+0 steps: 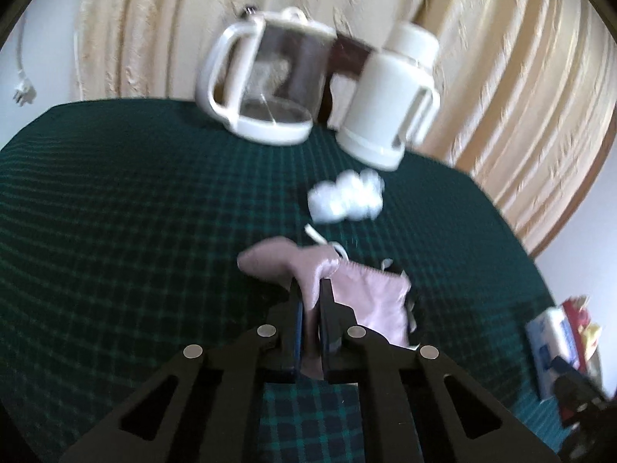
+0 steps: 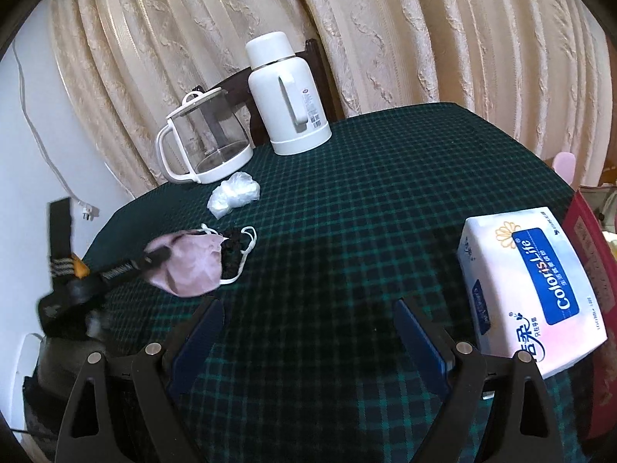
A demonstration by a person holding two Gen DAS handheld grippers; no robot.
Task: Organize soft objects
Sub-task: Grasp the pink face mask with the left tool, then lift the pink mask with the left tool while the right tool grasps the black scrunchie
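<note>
A pink face mask (image 1: 362, 293) with white ear loops lies on the green plaid tablecloth (image 1: 115, 212). My left gripper (image 1: 311, 289) is shut on a fold of the mask. In the right wrist view the mask (image 2: 193, 266) lies at the left, over a black mask (image 2: 231, 250), with the left gripper (image 2: 154, 258) pinching it. A crumpled white plastic bag (image 1: 347, 196) lies beyond it, also in the right wrist view (image 2: 233, 193). My right gripper (image 2: 308, 320) is open and empty above the cloth. A tissue pack (image 2: 528, 297) lies to its right.
A glass kettle (image 2: 204, 142) and a white thermos jug (image 2: 287, 96) stand at the table's far edge before cream curtains (image 2: 385, 38). A red box (image 2: 590, 250) sits right of the tissue pack. A plug on a white cord (image 2: 86, 210) hangs at the left.
</note>
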